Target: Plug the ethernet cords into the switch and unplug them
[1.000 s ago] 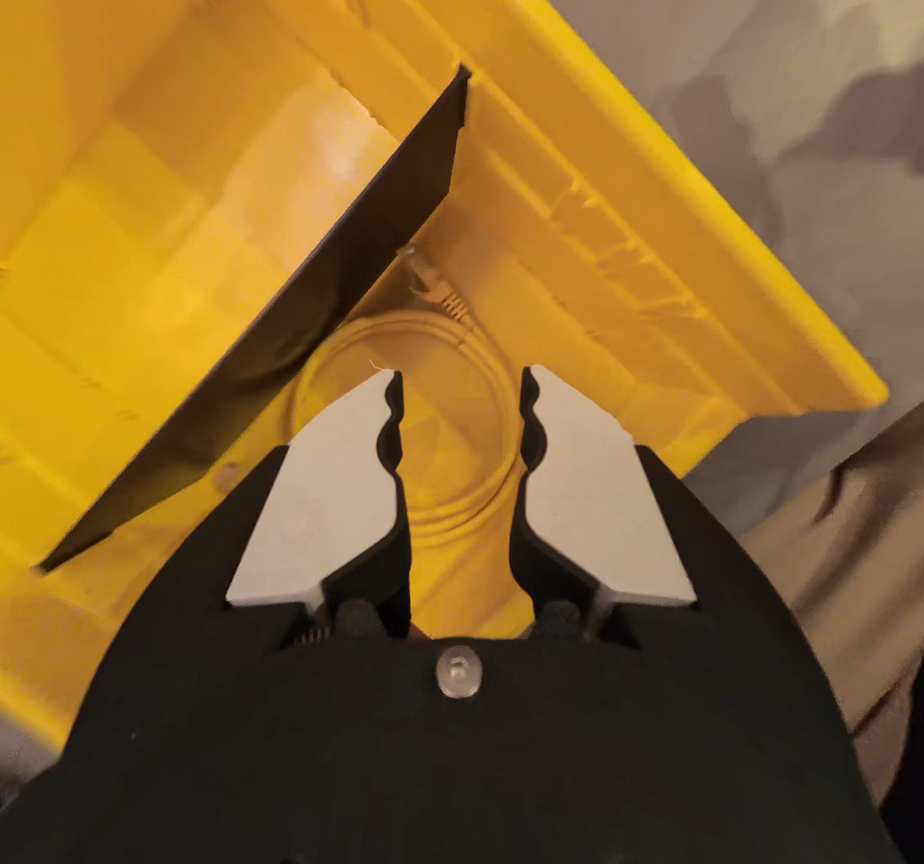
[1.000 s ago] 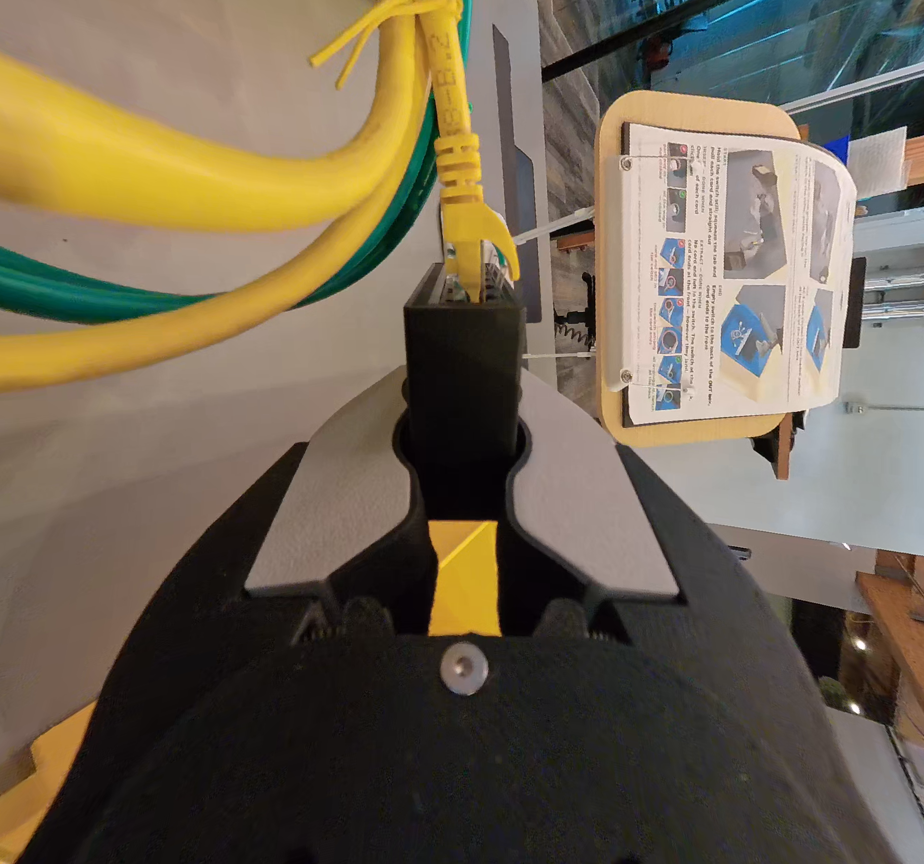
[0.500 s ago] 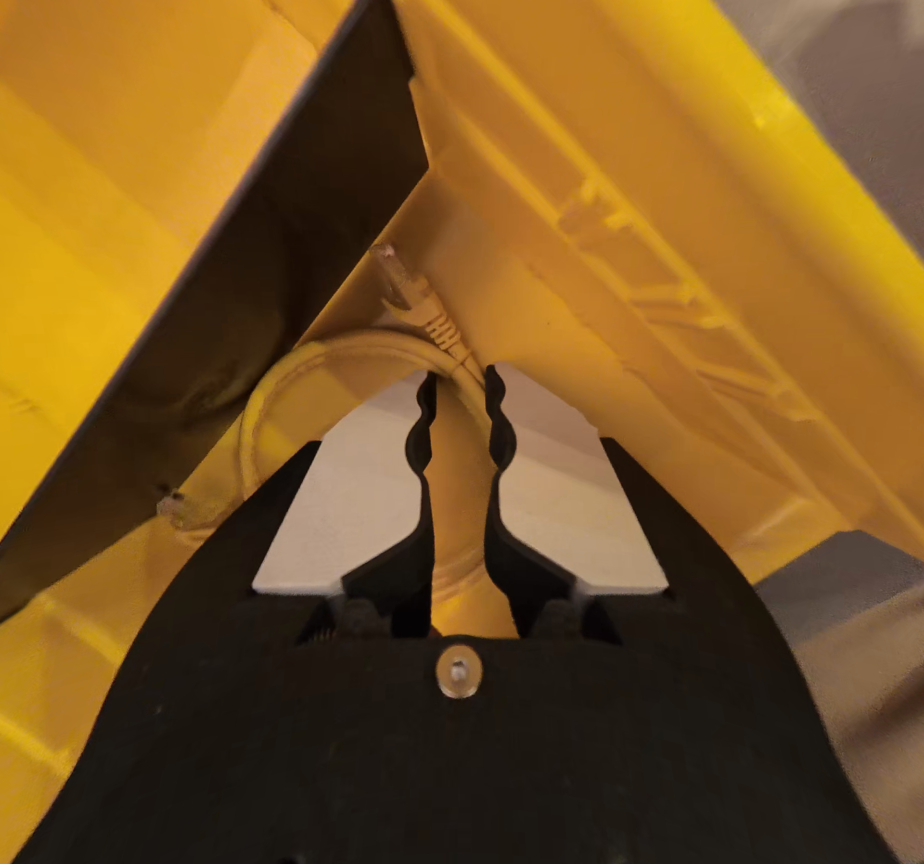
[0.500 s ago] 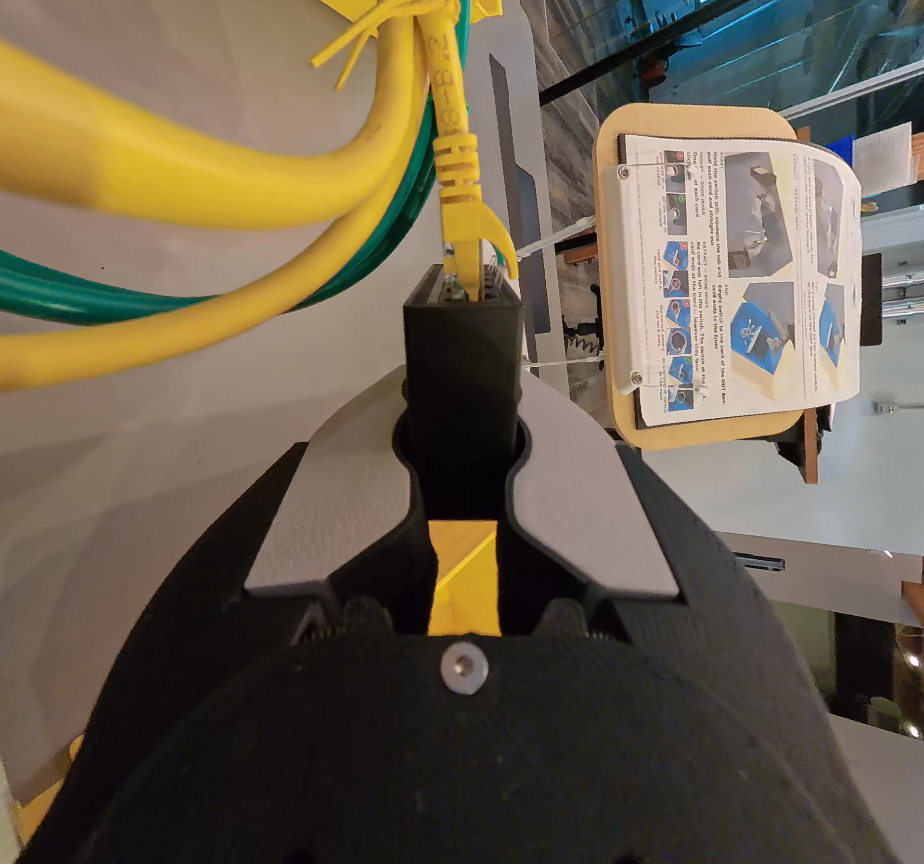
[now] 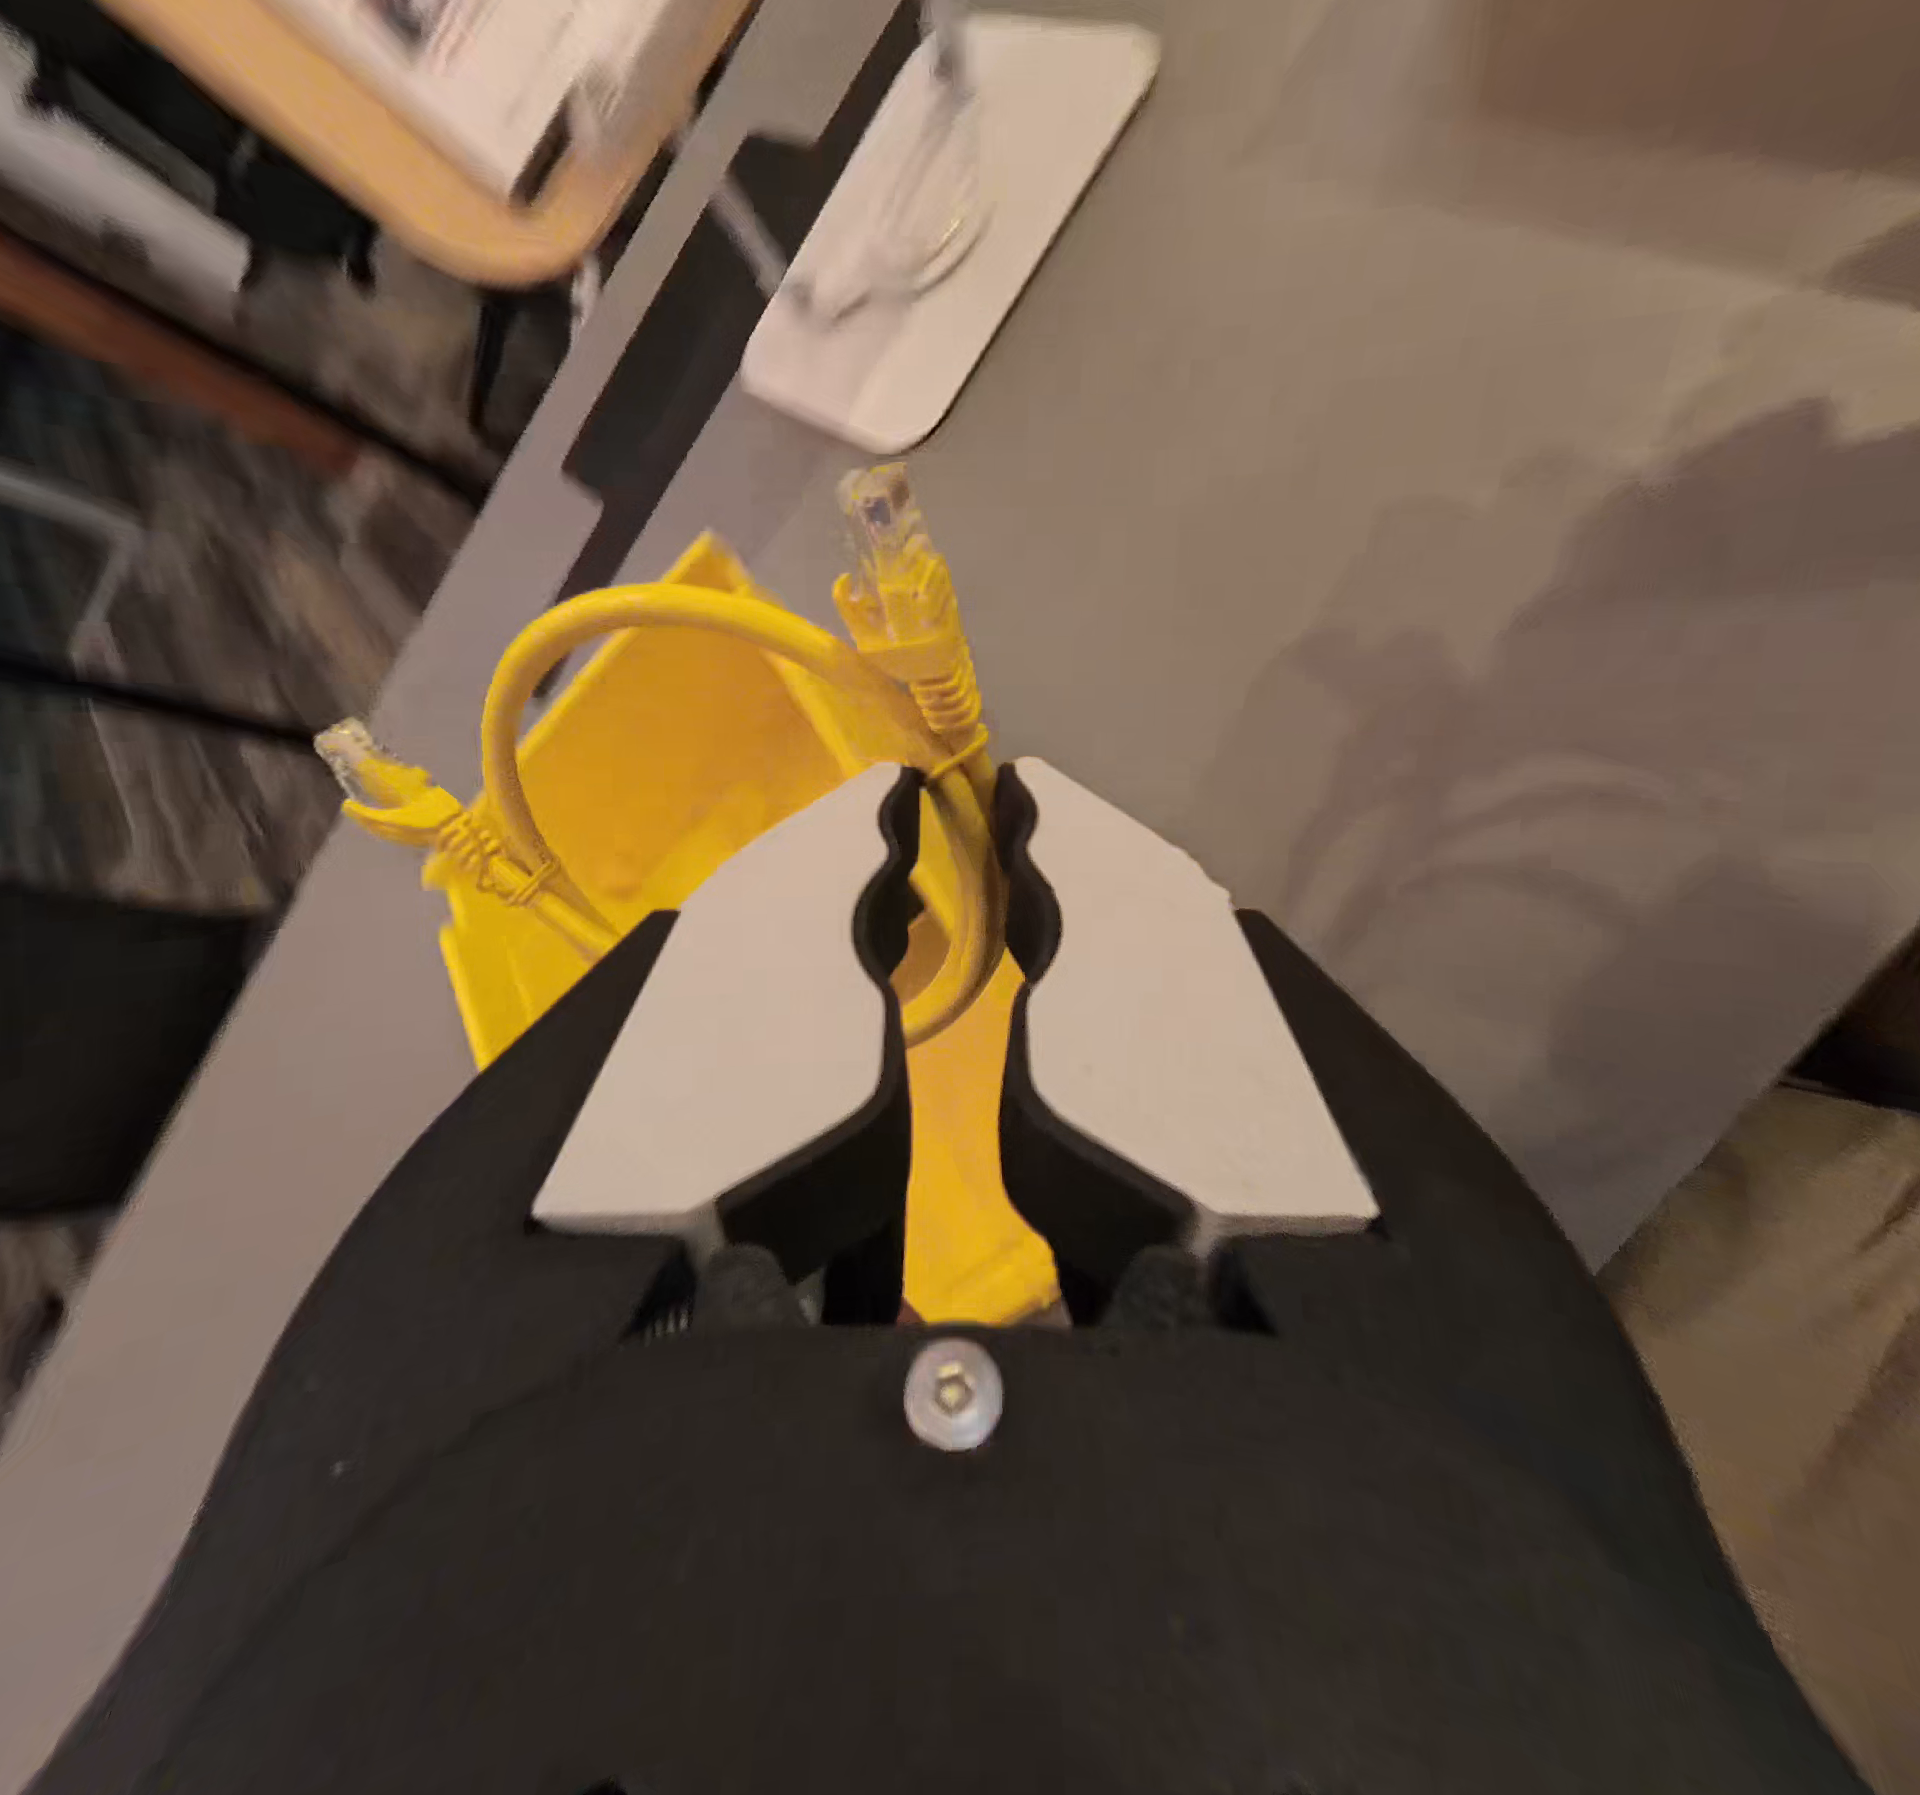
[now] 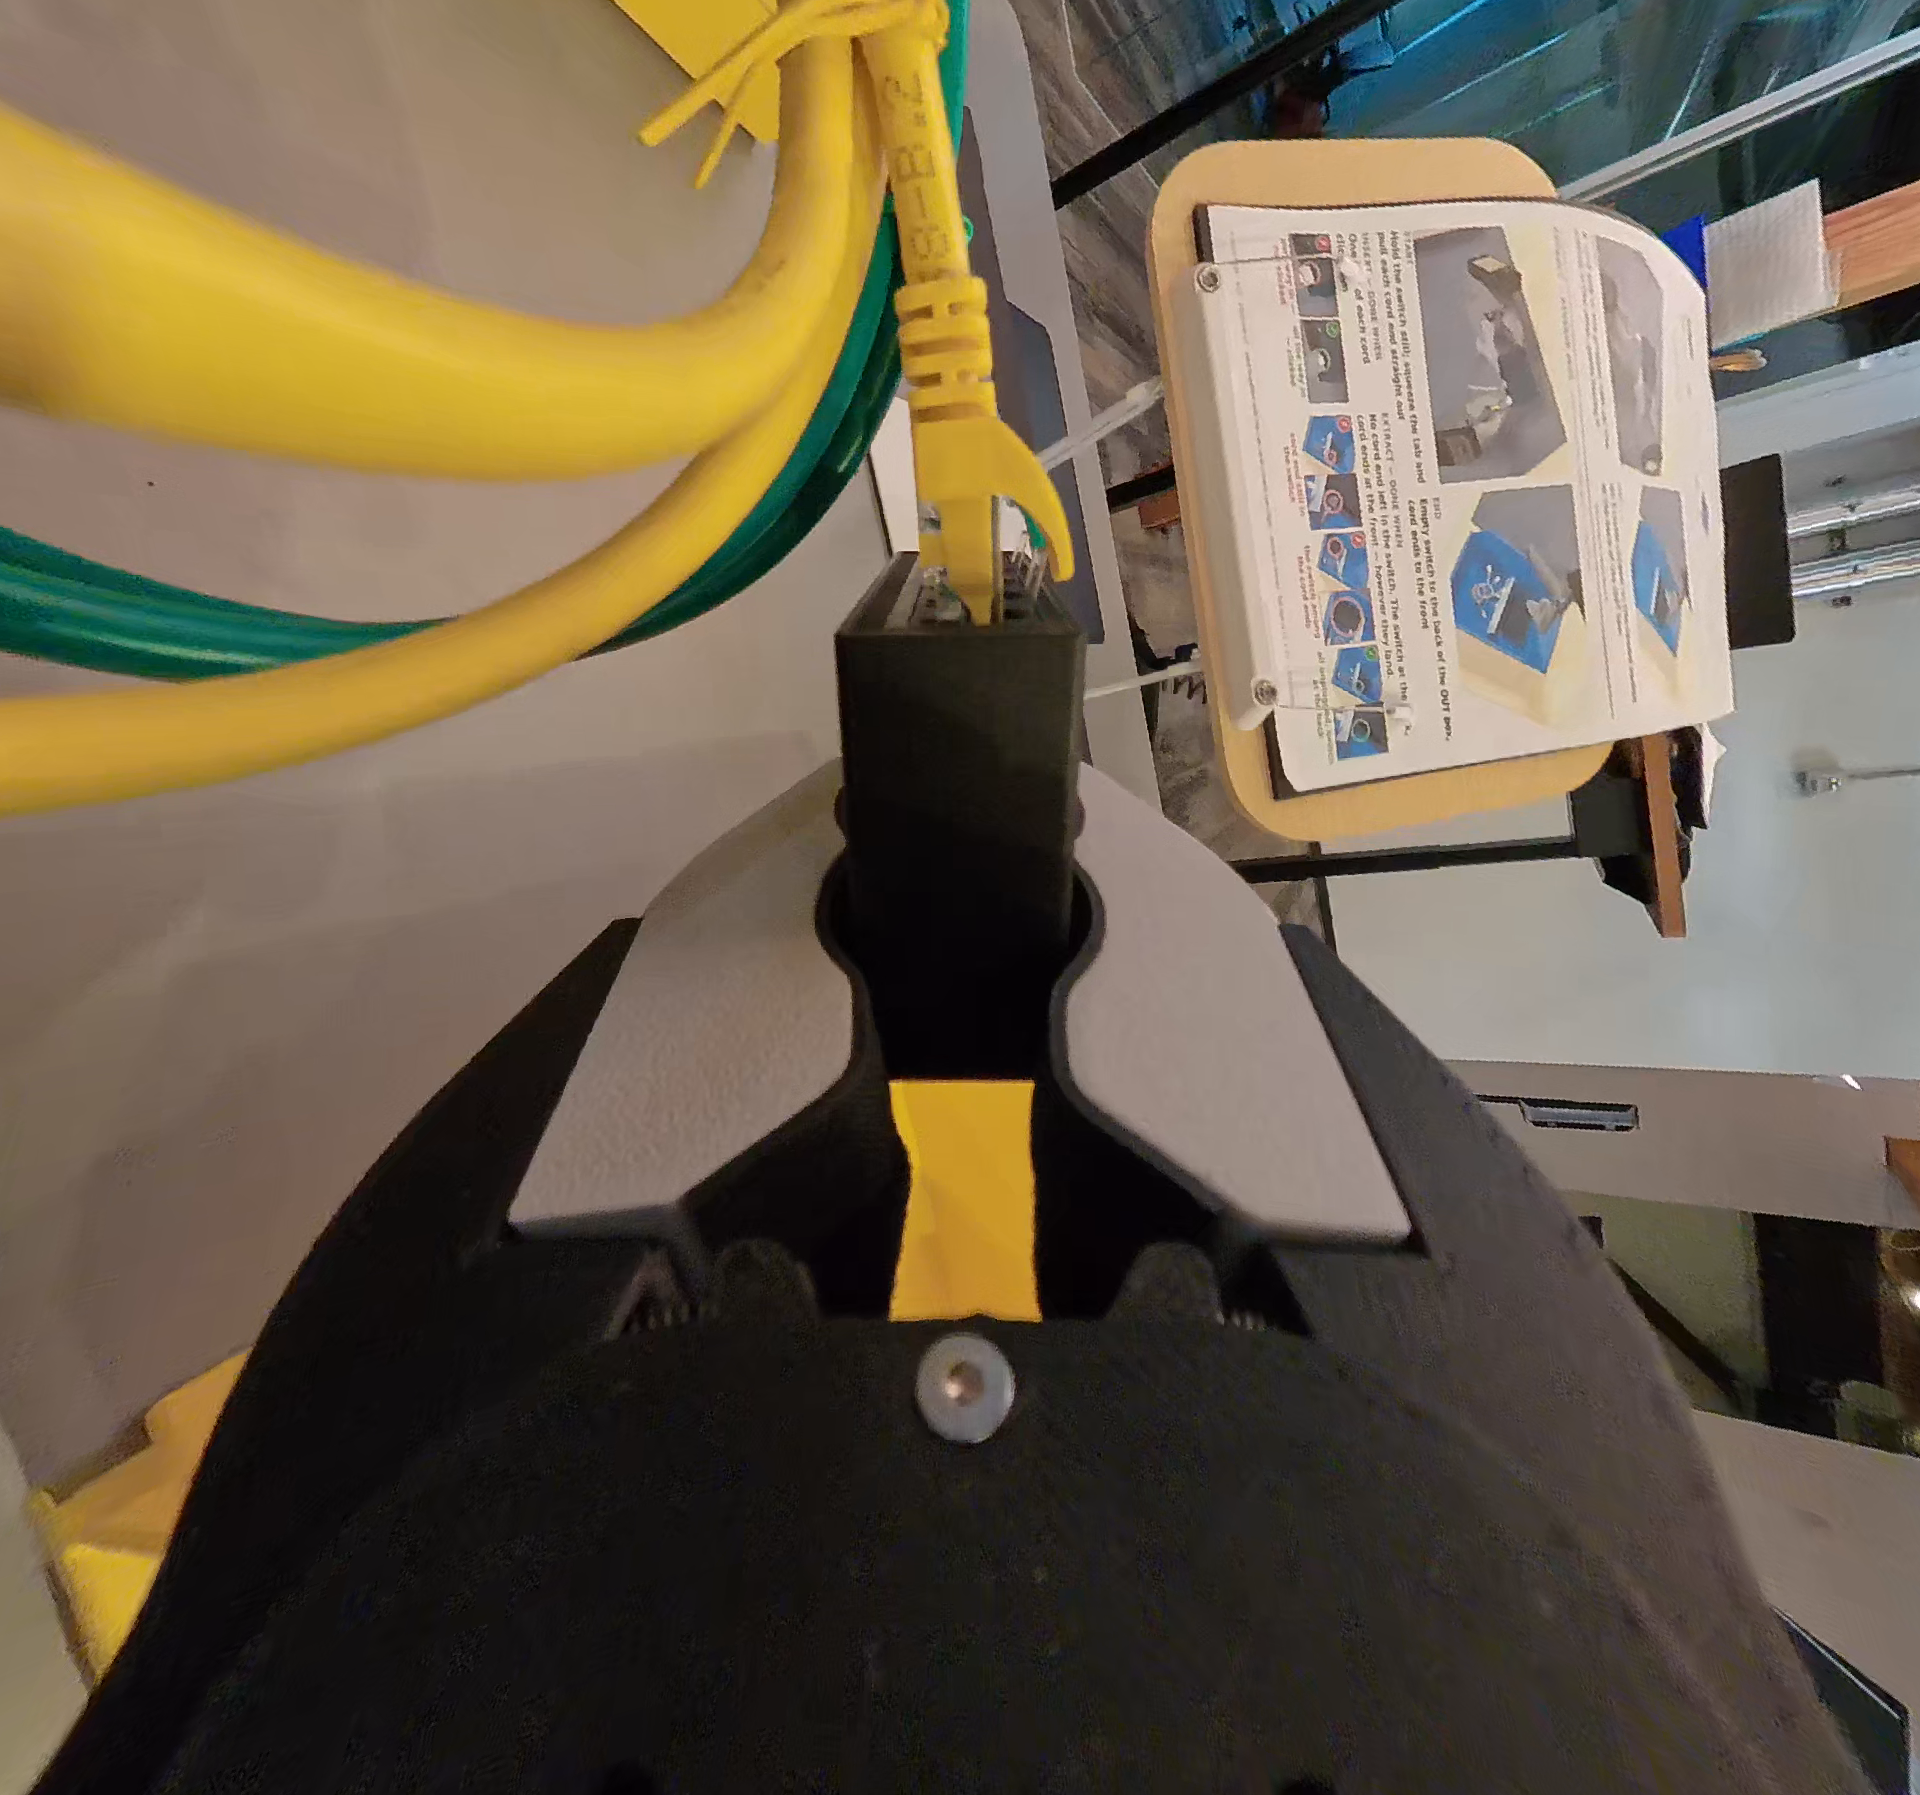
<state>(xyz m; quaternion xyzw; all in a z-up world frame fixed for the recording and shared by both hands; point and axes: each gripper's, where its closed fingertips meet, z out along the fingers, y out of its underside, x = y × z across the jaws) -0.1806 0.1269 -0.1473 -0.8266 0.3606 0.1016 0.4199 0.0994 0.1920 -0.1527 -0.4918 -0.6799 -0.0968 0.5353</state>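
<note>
**Both grippers loaded: a coiled cord on the left, the switch on the right**

The left gripper (image 5: pixel 954 800) is closed on a short yellow ethernet cord (image 5: pixel 665 623), pinching the bundled coil near one end. One clear-tipped plug (image 5: pixel 883 540) sticks up just past the fingertips; the other plug (image 5: pixel 364 769) juts out to the left on the far side of the loop. Thin yellow ties bind the coil by each plug. Behind the cord sits a yellow bin (image 5: pixel 665 769) on a grey tabletop (image 5: pixel 1455 498) — the view is blurred, with a white stand base (image 5: pixel 935 239) farther off.

The right gripper (image 6: pixel 961 810) is clamped on the black switch (image 6: pixel 956 758), which points away from the camera with its ports at the far end. A yellow plug (image 6: pixel 961 509) is seated in one port, and green cable (image 6: pixel 810 519) runs in beside it. Thick yellow cable loops (image 6: pixel 416 374) sweep across the left of the view. To the right stands a wooden board (image 6: pixel 1351 176) carrying an illustrated instruction sheet (image 6: pixel 1475 498).
</note>
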